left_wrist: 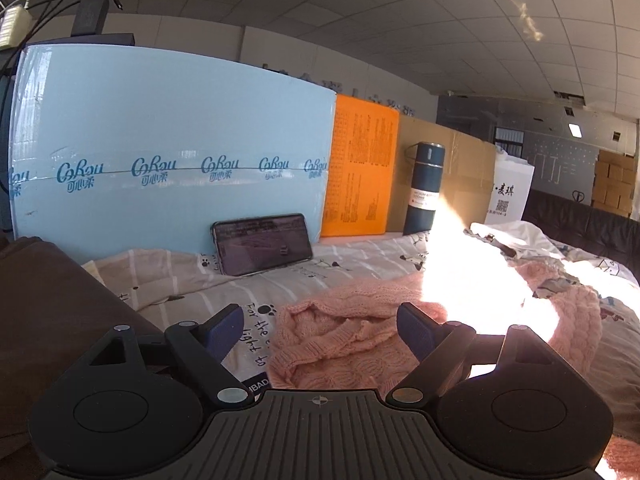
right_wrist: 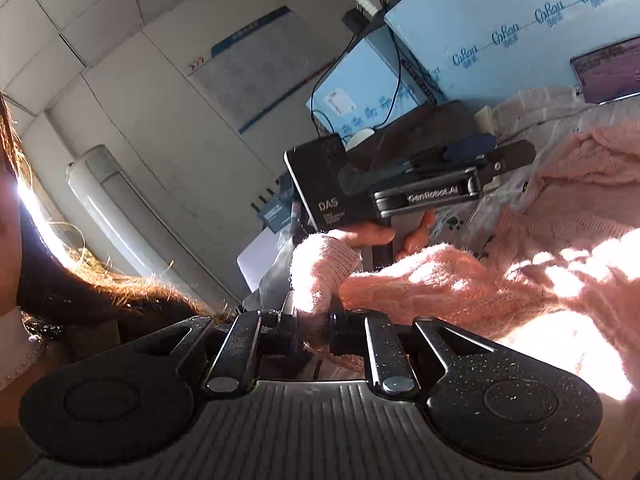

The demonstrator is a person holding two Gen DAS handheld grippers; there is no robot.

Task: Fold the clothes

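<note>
A pink knitted sweater [left_wrist: 360, 336] lies crumpled on a printed bedsheet [left_wrist: 224, 292], partly washed out by sunlight. My left gripper [left_wrist: 320, 324] is open, hovering just above the sweater's near edge, holding nothing. It also shows in the right wrist view [right_wrist: 472, 152], held by a hand. My right gripper [right_wrist: 314, 330] is shut on a sleeve end [right_wrist: 320, 272] of the pink sweater [right_wrist: 520, 264], lifted off the bed.
A light blue carton [left_wrist: 172, 152], an orange box [left_wrist: 362, 172], a brown cardboard box [left_wrist: 460, 176], a dark blue flask [left_wrist: 424, 188] and a leaning phone [left_wrist: 262, 244] line the bed's far side. A dark cloth [left_wrist: 48, 320] lies at left.
</note>
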